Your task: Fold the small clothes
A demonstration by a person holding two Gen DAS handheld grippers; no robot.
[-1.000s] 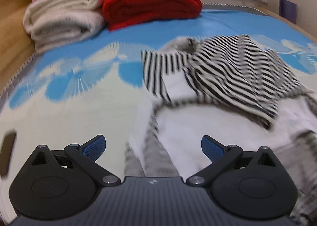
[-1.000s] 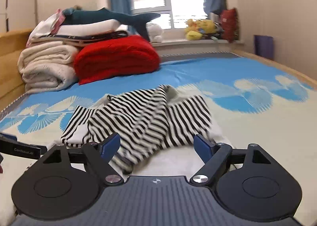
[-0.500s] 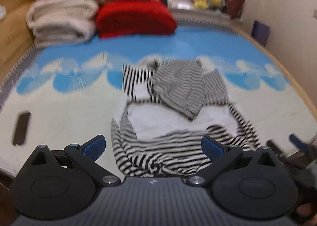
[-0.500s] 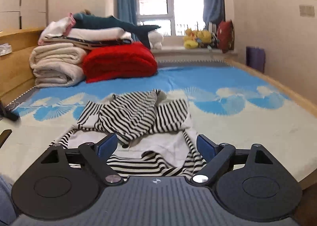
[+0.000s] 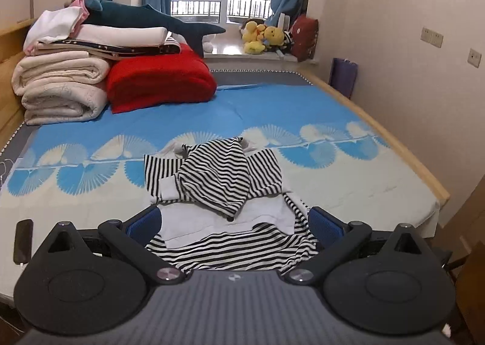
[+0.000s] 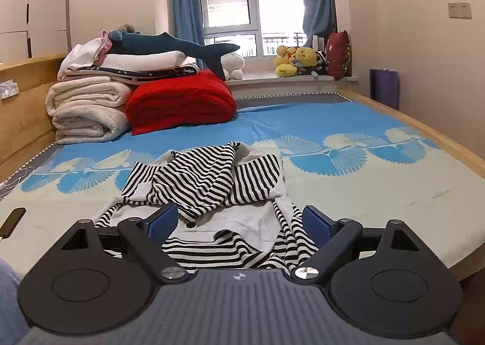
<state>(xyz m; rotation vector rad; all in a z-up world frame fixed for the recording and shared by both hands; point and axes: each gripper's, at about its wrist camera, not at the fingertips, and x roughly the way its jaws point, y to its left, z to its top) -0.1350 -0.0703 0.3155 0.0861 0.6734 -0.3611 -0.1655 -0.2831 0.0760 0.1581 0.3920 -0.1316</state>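
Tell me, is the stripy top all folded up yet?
Not yet. The striped garment lies on the bed with its sleeves and hood laid over the middle, so the folding looks started. But it is still a loose, rumpled heap with the hem spread wide. Nothing is in hand: the left gripper and right gripper are both open and empty. Squaring it into a neat bundle is left.

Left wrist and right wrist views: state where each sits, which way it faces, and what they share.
Left wrist: on the left tongs, raised, looking down the bed at the black-and-white striped cotton garment; own open blue-padded fingers show.
Right wrist: on the right tongs, lower, facing the same garment and the window; open fingers show, plus a blue sleeve.
Shared: garment, folded red blanket, cream quilts.
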